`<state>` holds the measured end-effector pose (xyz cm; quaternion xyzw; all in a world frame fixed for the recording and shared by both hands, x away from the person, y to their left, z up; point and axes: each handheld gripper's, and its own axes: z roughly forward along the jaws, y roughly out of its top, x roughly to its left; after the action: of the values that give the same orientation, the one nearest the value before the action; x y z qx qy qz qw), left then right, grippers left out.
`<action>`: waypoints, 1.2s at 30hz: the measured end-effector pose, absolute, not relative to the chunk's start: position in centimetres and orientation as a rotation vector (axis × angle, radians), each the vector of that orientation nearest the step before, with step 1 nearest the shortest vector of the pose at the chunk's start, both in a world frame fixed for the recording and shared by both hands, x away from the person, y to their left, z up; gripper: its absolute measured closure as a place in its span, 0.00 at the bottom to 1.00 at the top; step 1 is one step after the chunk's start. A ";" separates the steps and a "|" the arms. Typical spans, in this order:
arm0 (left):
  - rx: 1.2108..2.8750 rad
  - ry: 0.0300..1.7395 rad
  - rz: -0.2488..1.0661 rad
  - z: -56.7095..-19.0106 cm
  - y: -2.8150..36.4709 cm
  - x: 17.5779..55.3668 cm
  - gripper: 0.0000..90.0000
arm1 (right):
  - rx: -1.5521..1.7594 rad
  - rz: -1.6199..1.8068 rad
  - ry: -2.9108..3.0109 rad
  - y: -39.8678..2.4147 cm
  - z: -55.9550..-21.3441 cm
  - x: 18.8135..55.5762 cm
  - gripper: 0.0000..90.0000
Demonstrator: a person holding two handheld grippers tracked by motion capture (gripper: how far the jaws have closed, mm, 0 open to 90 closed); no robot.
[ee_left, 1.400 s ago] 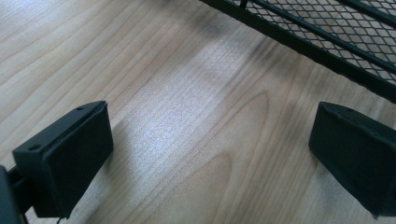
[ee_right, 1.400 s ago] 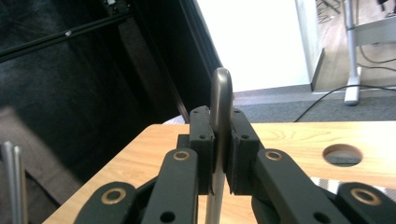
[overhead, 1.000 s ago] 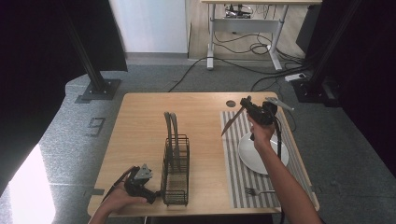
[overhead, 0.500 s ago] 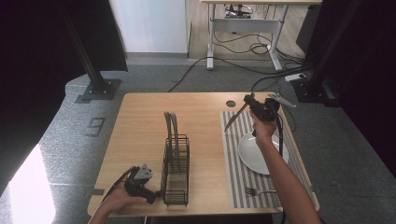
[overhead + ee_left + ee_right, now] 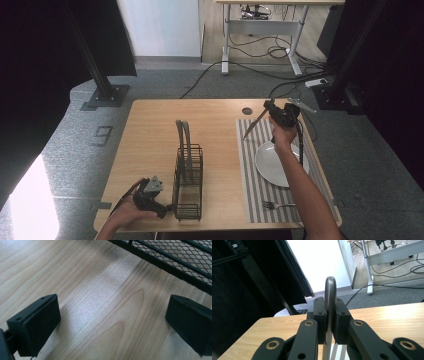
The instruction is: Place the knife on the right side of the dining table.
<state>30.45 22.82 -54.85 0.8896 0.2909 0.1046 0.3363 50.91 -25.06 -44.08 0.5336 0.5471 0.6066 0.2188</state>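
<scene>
My right gripper point(image 5: 272, 107) hovers over the far end of the striped placemat point(image 5: 250, 175), shut on a table knife point(image 5: 255, 125) that slants down to the left. In the right gripper view the knife's rounded handle end point(image 5: 330, 290) sticks up between the pads. My left gripper point(image 5: 164, 209) rests at the table's near left edge, beside the black wire rack point(image 5: 189, 175). Its jaws point(image 5: 112, 320) stand wide open over bare wood, with the rack's mesh point(image 5: 175, 255) just beyond.
A white plate point(image 5: 275, 165) lies on the placemat under the right forearm, and a fork point(image 5: 280, 205) lies at the mat's near end. Two grey utensils point(image 5: 182, 135) stand in the rack. A round grommet point(image 5: 247, 111) marks the table's far side.
The right gripper has drifted a little to the right with the knife still in it. The left gripper has stayed where it was.
</scene>
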 end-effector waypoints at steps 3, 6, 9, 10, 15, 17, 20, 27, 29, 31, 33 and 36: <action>2.320 0.759 0.273 -54.9 22.8 30.4 0.00 | 1.483 1.683 1.508 -25.1 -44.2 51.0 0.92; 2.320 0.759 0.273 -54.9 22.8 30.4 0.00 | 1.483 1.691 1.499 -25.0 -44.3 51.1 0.92; 2.320 0.759 0.273 -54.8 22.8 30.4 0.00 | 1.482 1.687 1.503 -24.9 -44.4 51.2 0.92; 2.320 0.759 0.273 -54.8 22.8 30.4 0.00 | 1.480 1.688 1.501 -24.9 -44.4 51.2 0.92; 2.320 0.758 0.273 -54.8 22.8 30.4 0.00 | 1.491 1.692 1.494 -25.3 -44.6 51.3 0.92; 2.320 0.758 0.273 -54.8 22.8 30.4 0.00 | 1.495 1.684 1.497 -25.4 -44.6 51.2 0.91; 2.320 0.758 0.273 -54.8 22.8 30.4 0.00 | 1.473 1.644 1.507 -25.6 -44.7 50.9 0.90; 2.320 0.759 0.273 -54.9 22.8 30.4 0.00 | 1.475 1.592 1.522 -26.4 -44.9 50.7 0.88; 2.320 0.758 0.273 -54.8 22.8 30.4 0.00 | 1.481 1.587 1.521 -26.7 -45.0 50.7 0.88; 2.320 0.758 0.273 -54.9 22.8 30.4 0.00 | 1.493 1.577 1.523 -27.1 -45.1 50.7 0.87; 2.320 0.759 0.274 -54.9 22.8 30.4 0.00 | 1.505 1.574 1.523 -27.4 -45.2 50.8 0.87; 2.320 0.758 0.273 -54.8 22.8 30.4 0.00 | 1.508 1.571 1.517 -27.7 -45.5 50.7 0.86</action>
<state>30.45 22.82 -54.85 0.8897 0.2908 0.1048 0.3361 50.72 -27.69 -45.49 0.5515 0.5546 0.5744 0.2416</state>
